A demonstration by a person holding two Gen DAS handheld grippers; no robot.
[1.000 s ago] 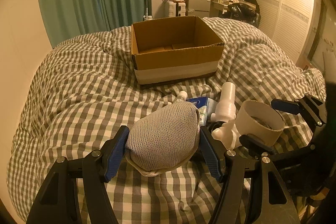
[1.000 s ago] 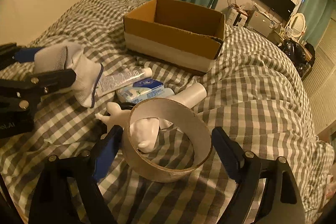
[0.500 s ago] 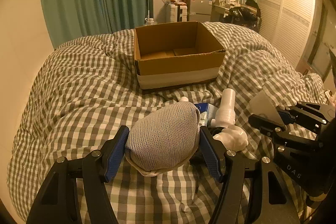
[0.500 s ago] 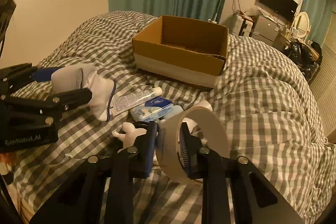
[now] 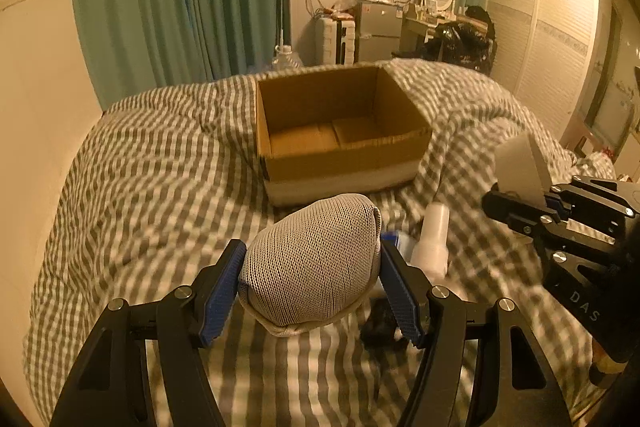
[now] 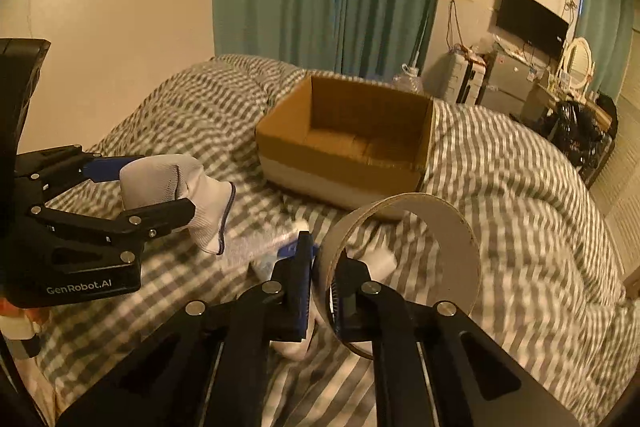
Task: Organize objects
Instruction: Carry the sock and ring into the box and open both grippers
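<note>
**Both grippers loaded, the empty box straight ahead**

The open cardboard box sits on the far part of the checked duvet, beyond both grippers, and that is the relation the next move turns on. From the left gripper the box lies dead ahead and a little higher in view; from the right gripper it lies ahead and slightly left. Its long side runs left to right across the bed, so either hand meets a broad near wall and must clear that rim before letting go. The two look about equally near; I cannot tell which is closer.

The left gripper is clamped on a rolled sock, a soft grey knit bundle with a ribbed weave that bulges between the blue pads; in the right wrist view its white cuff droops loose past the fingers. The right gripper's jaws are pressed together on the wall of a tape roll, one finger inside the ring and one outside. The ring is stiff pale card, smooth, standing on edge and held off the bedding.

Left on the duvet between the grippers and the box are a white plastic bottle lying with its long axis pointing towards the box, and a small blue packet, blurred.
</note>
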